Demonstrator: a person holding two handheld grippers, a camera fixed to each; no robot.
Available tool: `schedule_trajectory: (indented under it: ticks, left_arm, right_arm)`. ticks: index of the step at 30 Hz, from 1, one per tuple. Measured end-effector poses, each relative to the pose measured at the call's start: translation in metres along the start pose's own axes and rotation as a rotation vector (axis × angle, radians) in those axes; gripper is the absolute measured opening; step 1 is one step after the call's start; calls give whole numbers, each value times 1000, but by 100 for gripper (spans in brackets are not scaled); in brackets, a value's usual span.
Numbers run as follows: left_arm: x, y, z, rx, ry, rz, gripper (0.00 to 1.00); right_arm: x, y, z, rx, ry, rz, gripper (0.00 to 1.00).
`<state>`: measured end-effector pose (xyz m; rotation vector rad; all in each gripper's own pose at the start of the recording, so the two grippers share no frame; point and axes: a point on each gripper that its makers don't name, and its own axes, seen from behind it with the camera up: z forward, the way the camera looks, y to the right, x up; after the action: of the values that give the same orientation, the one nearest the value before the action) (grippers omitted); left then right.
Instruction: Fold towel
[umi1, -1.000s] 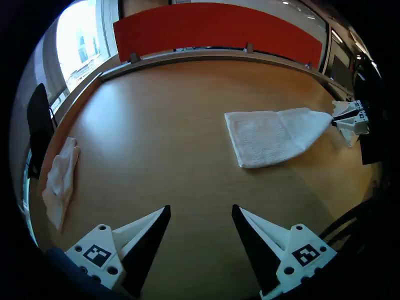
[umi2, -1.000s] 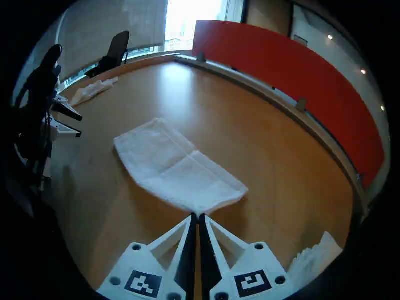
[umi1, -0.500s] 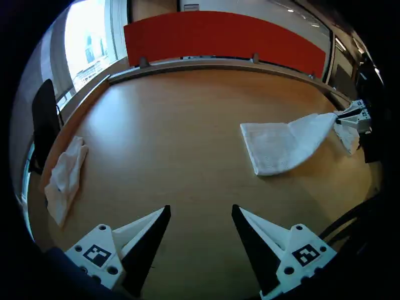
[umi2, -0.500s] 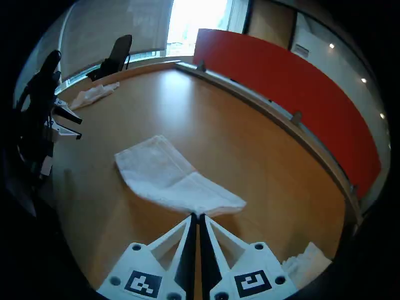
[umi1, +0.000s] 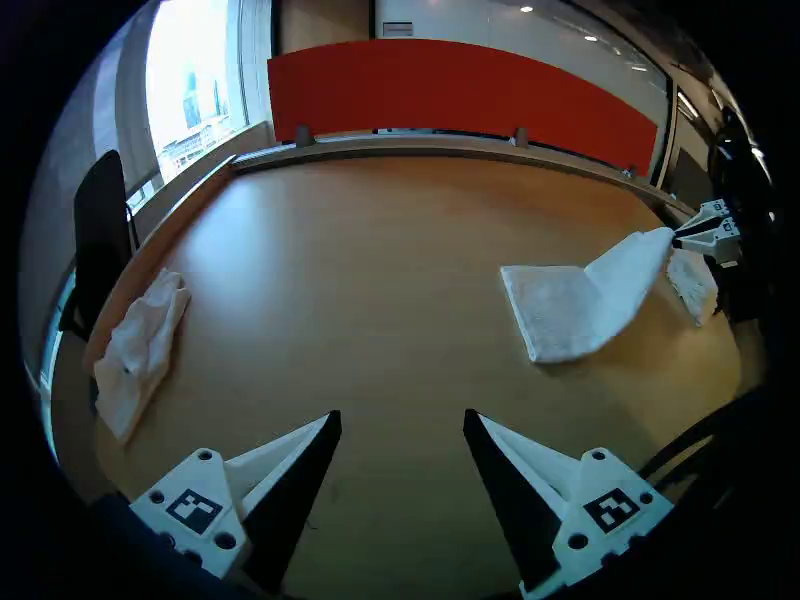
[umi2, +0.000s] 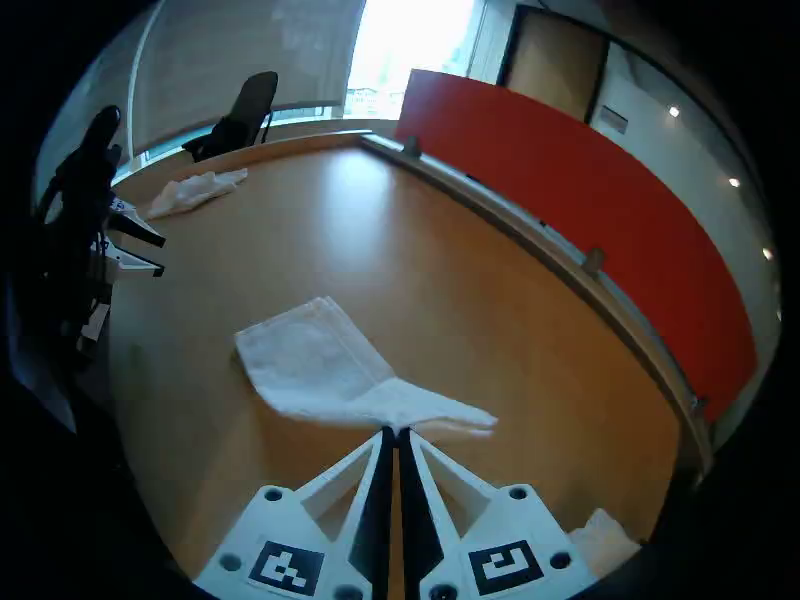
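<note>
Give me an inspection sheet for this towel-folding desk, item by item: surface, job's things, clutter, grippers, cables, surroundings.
Surface: wooden table, smooth, with window glare.
Job's things: white towel, partly folded, lying on the table with one corner lifted.
Clutter: crumpled cloth near the table's left edge; second white cloth beyond the towel's lifted end.
Grippers: right gripper shut on the towel's raised corner; left gripper open above the wood, holding nothing.
Cables: what looks like one dark cord at the lower right of the left gripper view.
Surroundings: red divider along the table's far edge, chair, bright window.
</note>
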<state>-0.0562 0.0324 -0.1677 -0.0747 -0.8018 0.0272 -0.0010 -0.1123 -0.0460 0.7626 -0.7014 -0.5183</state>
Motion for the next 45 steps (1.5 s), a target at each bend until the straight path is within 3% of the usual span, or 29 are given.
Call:
schedule_trajectory:
  ticks: [15, 26, 35, 45]
  left_arm:
    - [-1, -16, -17, 42, 45, -28, 91]
    - [-6, -31, -33, 76, 54, -63, 91]
    - [-12, -49, -44, 114, 55, -93, 91]
    - [-18, -58, -43, 129, 44, -99, 91]
  right_arm:
    - [44, -38, 29, 93, 33, -64, 4]
    - [70, -80, 65, 192, 34, -107, 4]
    - [71, -119, 94, 272, 4, -143, 3]
    - [65, -123, 105, 288, -21, -141, 4]
